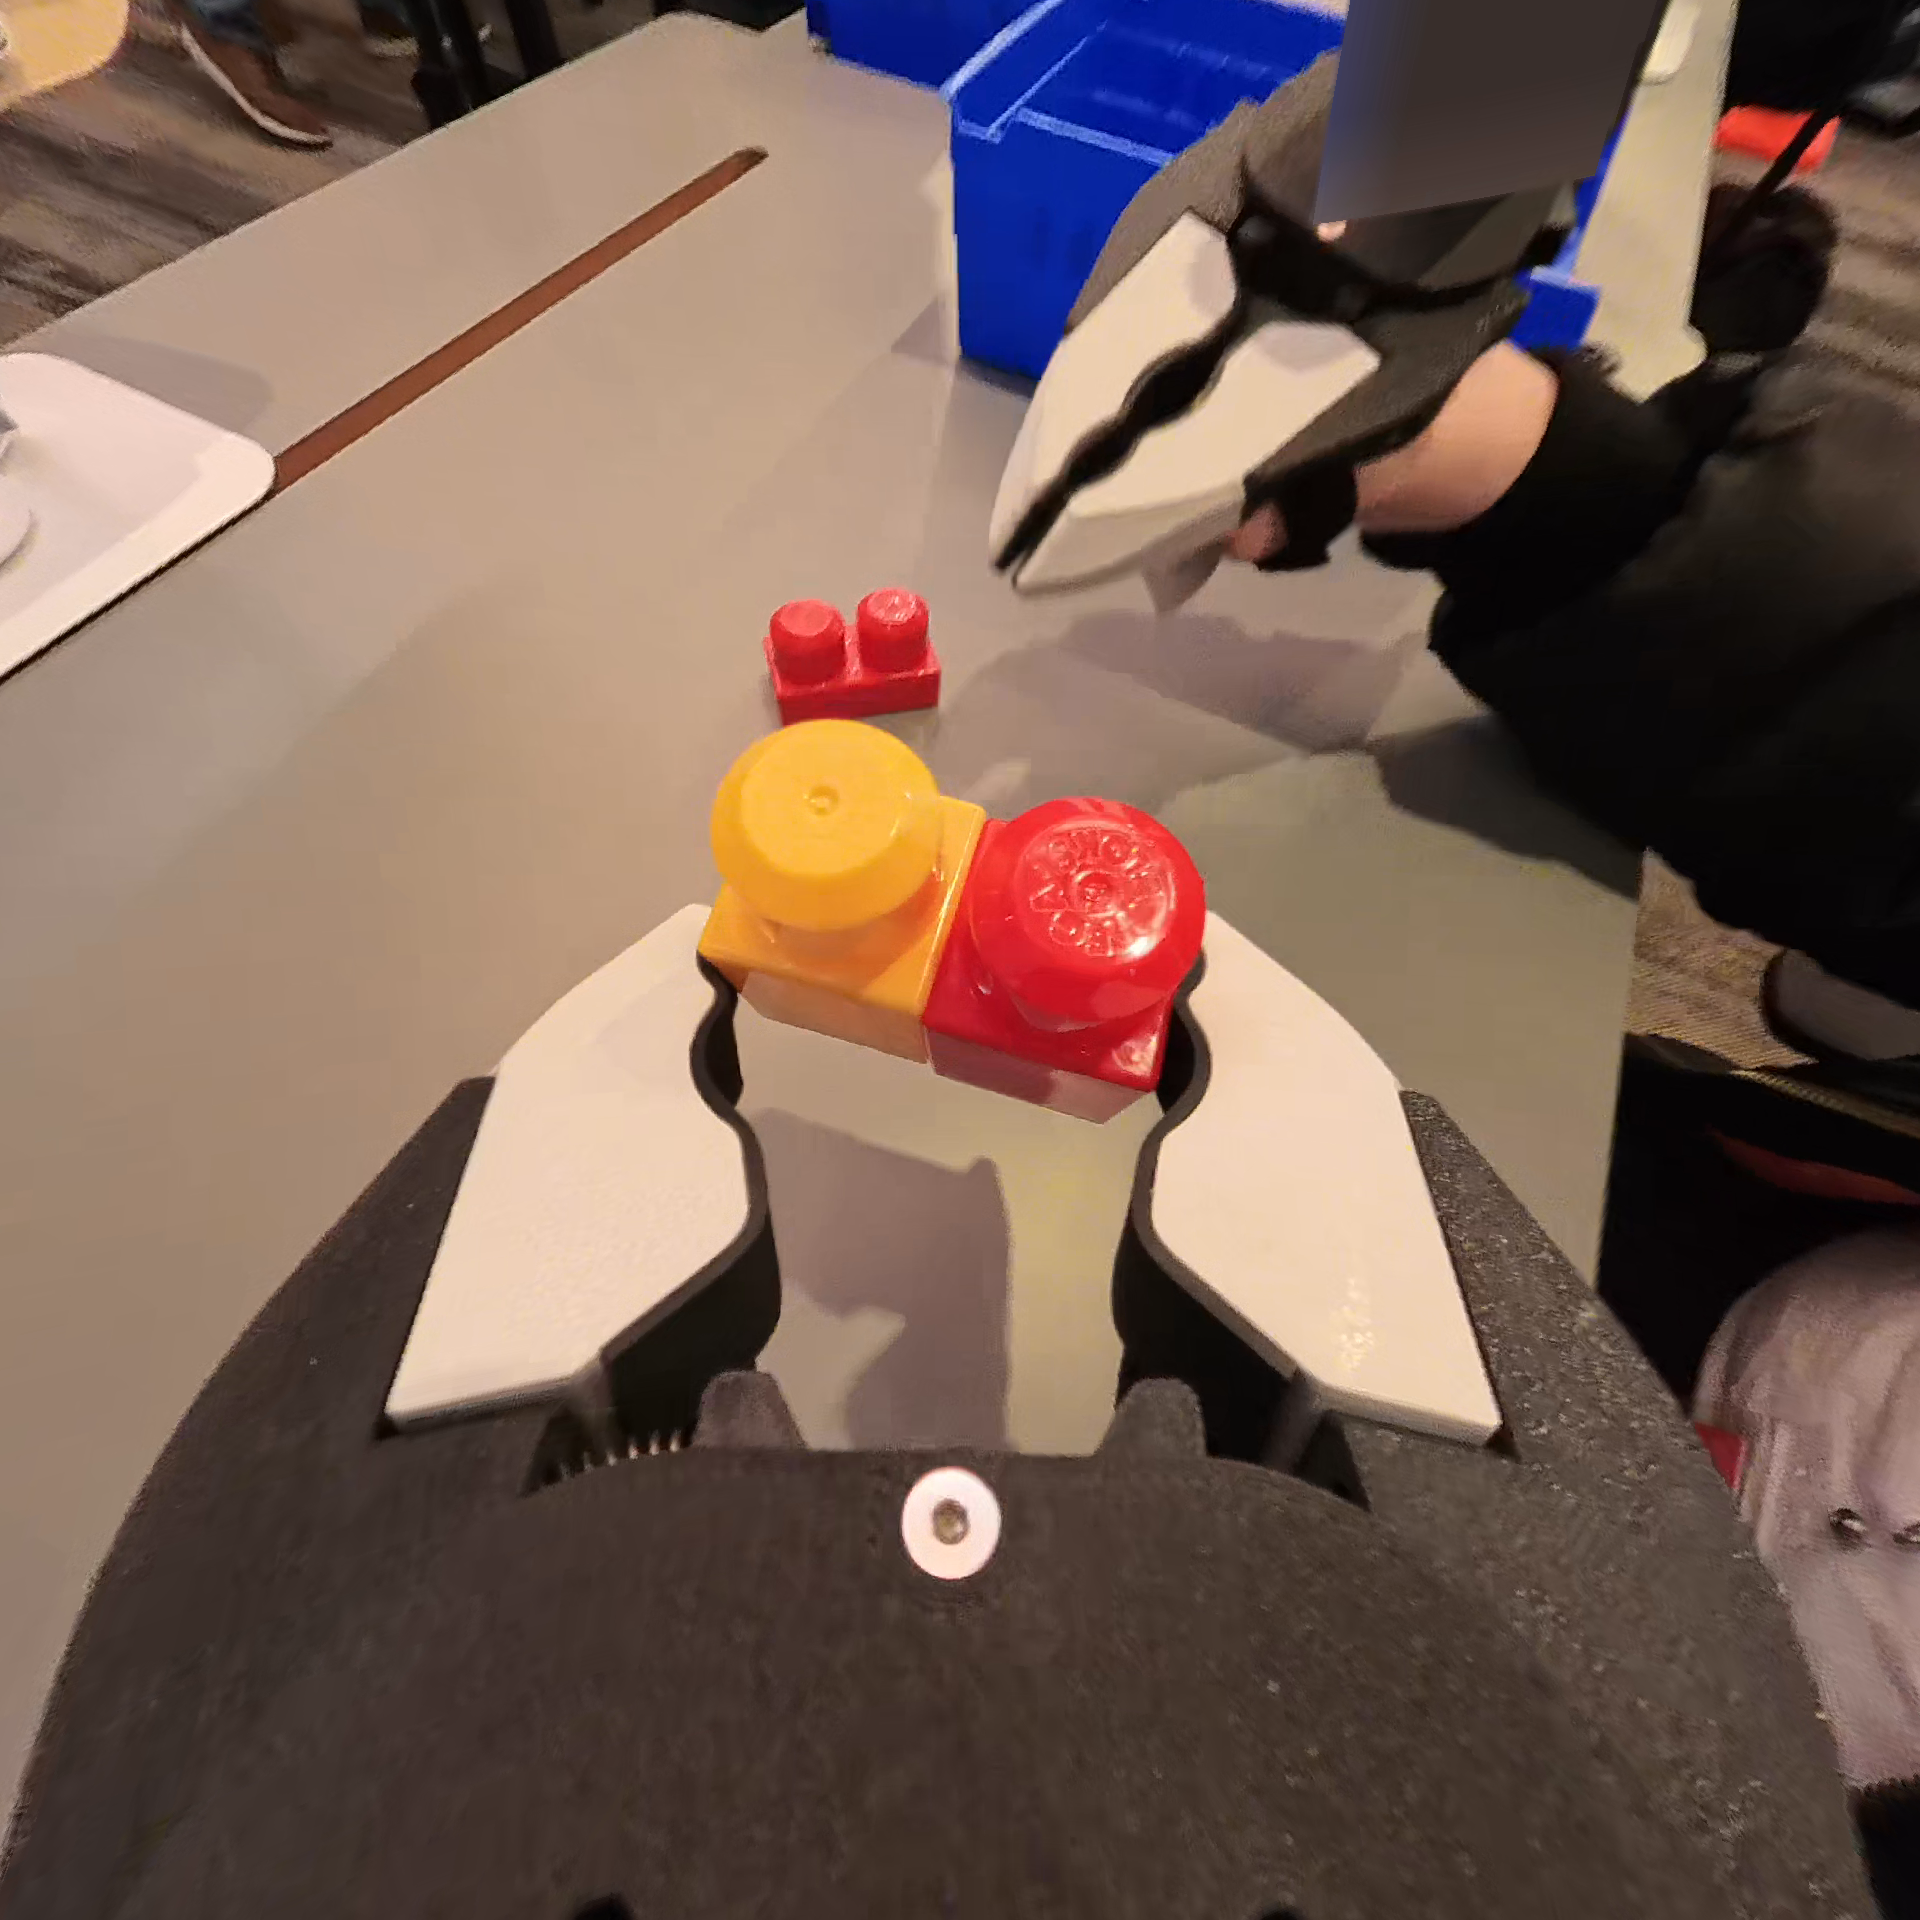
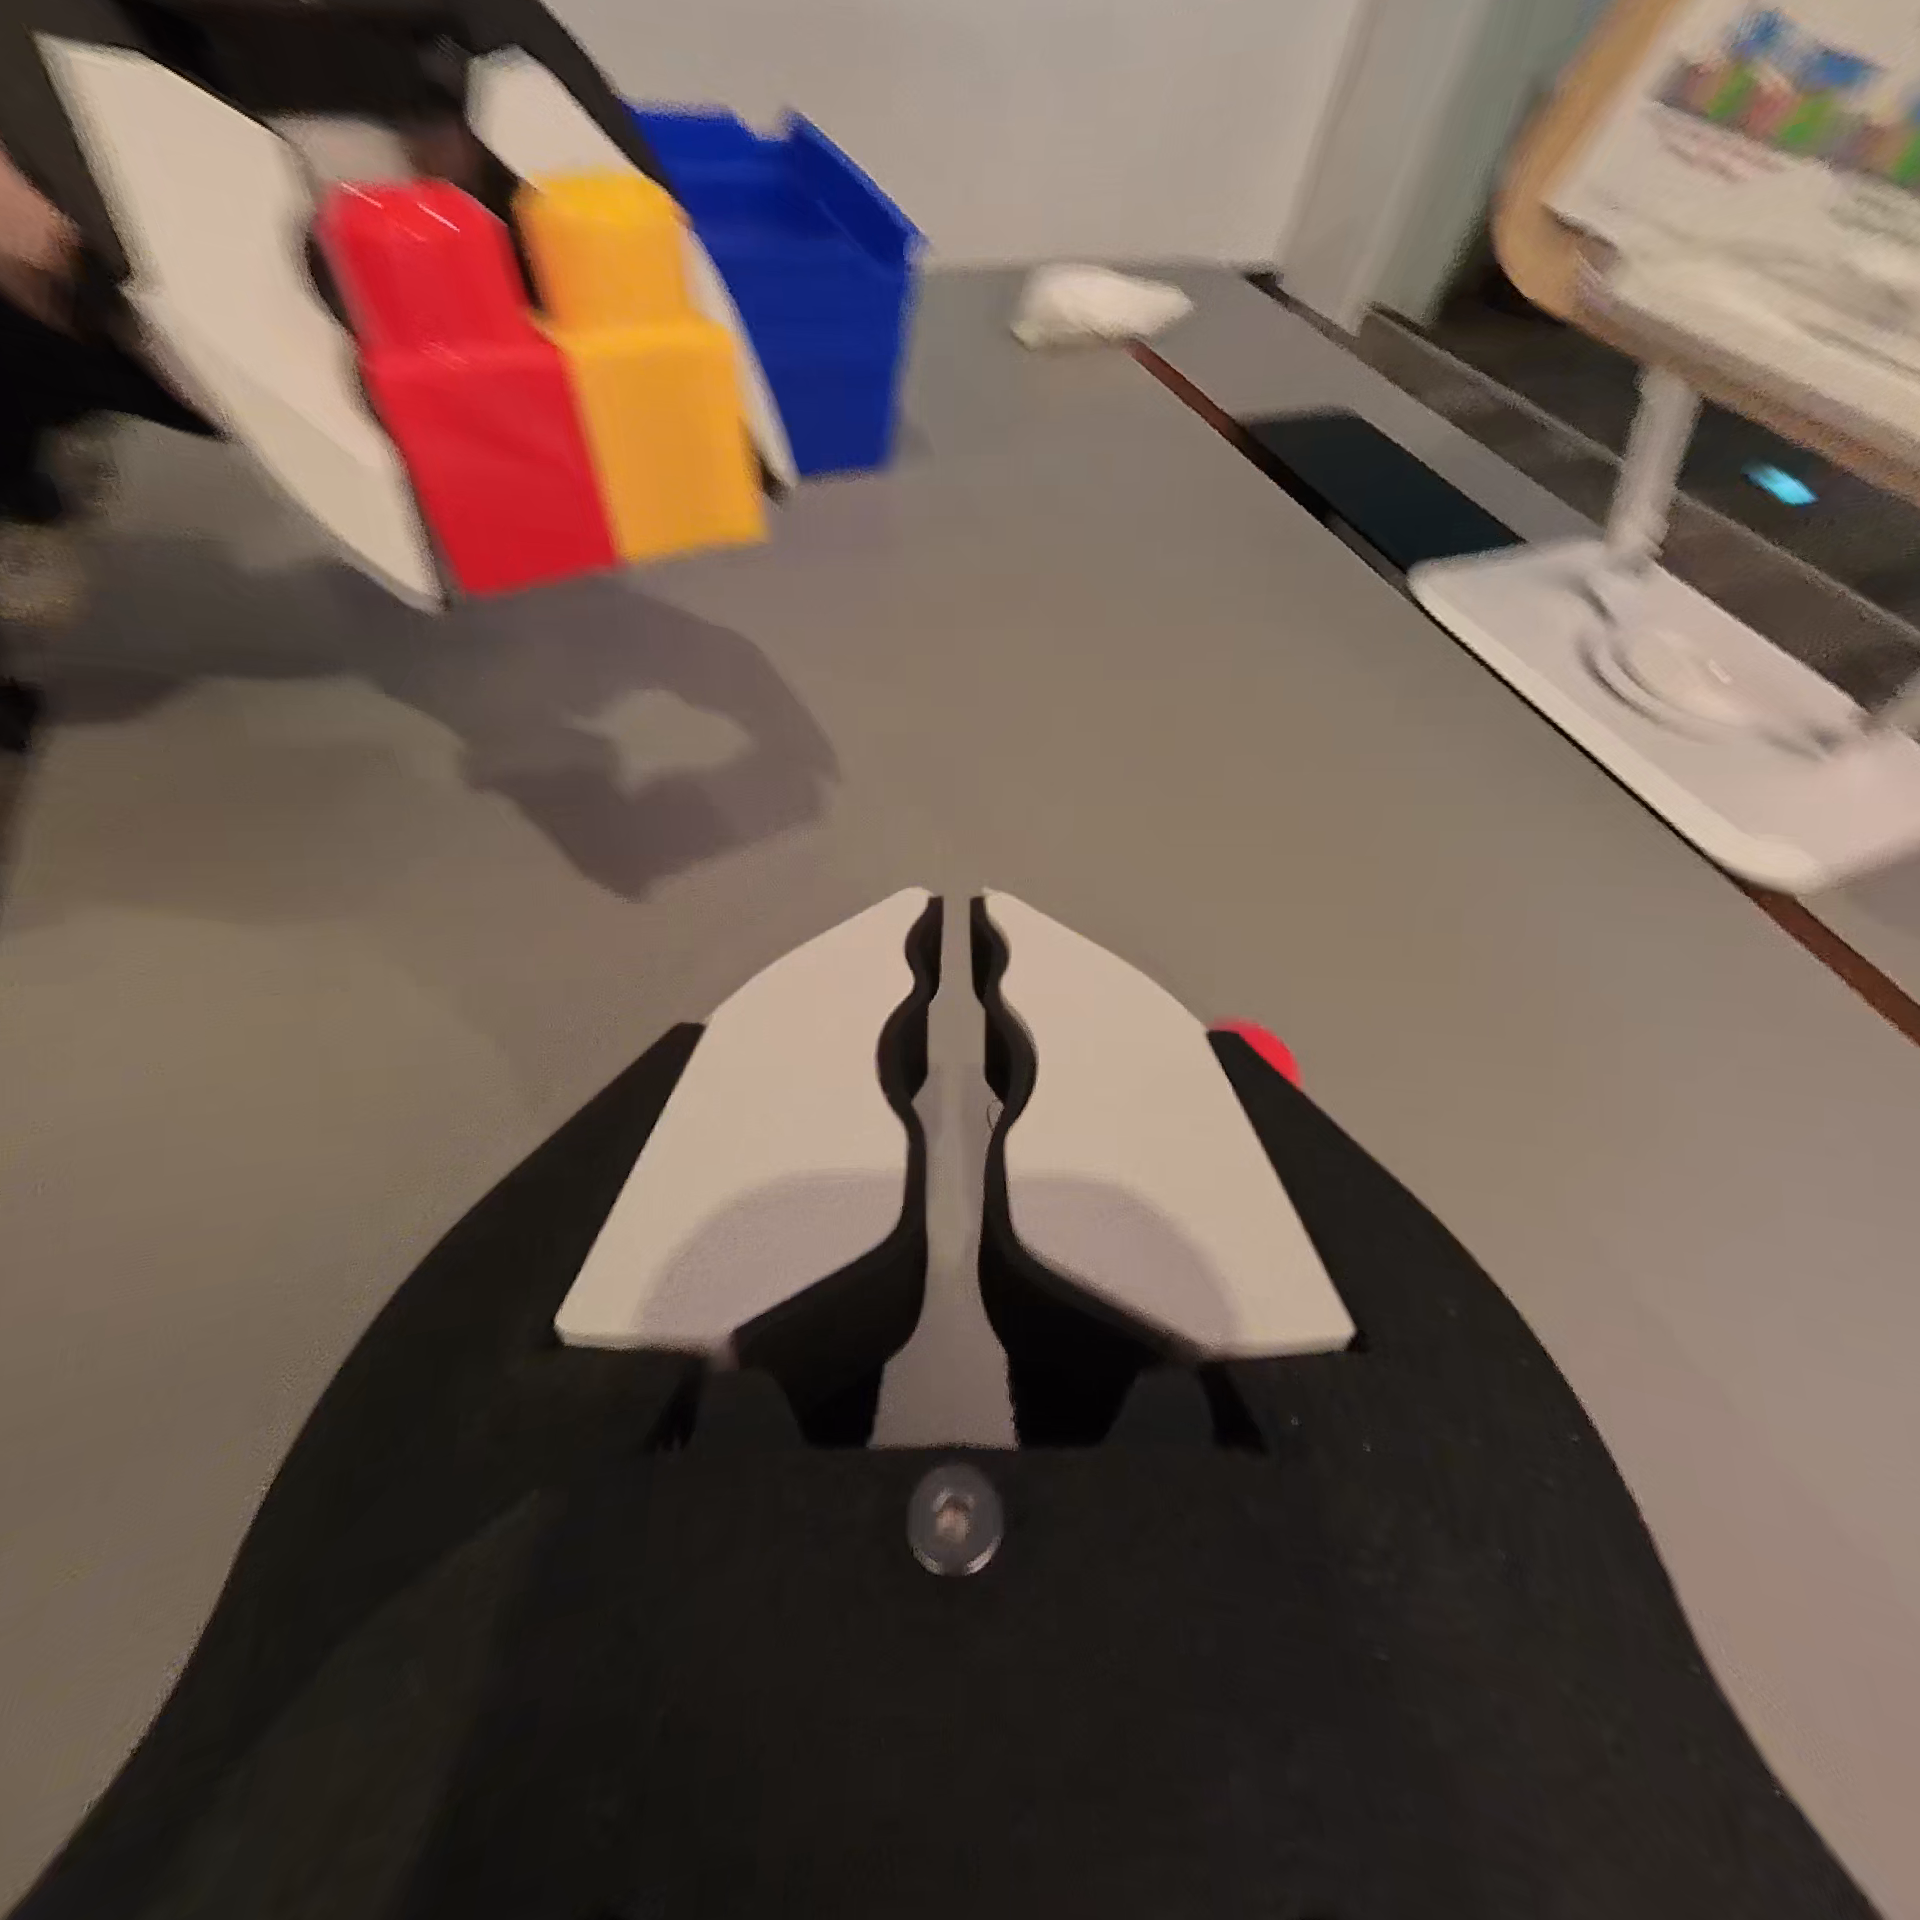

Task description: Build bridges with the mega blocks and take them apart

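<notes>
Mega blocks: the yellow block [image 1: 842,904] and red block [image 1: 1060,956] sit squeezed side by side in the left gripper [image 1: 951,997], above the desk [image 1: 468,831]. They could slip apart and fall. The right gripper [image 2: 956,909] is nearly closed and empty. A small red block [image 1: 852,660] lies mid-desk.

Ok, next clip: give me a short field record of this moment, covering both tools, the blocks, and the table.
left tool: shut on two single-stud plastic blocks side by side, held above the table
yellow block: on that tool's left side
red block: on its right side, touching the yellow one
right tool: fingers nearly together, holding nothing, in the air
red two-stud plastic block: loose on the grey table, studs up
blue plastic bin: at the far end of the table
bridge: none built yet
</notes>
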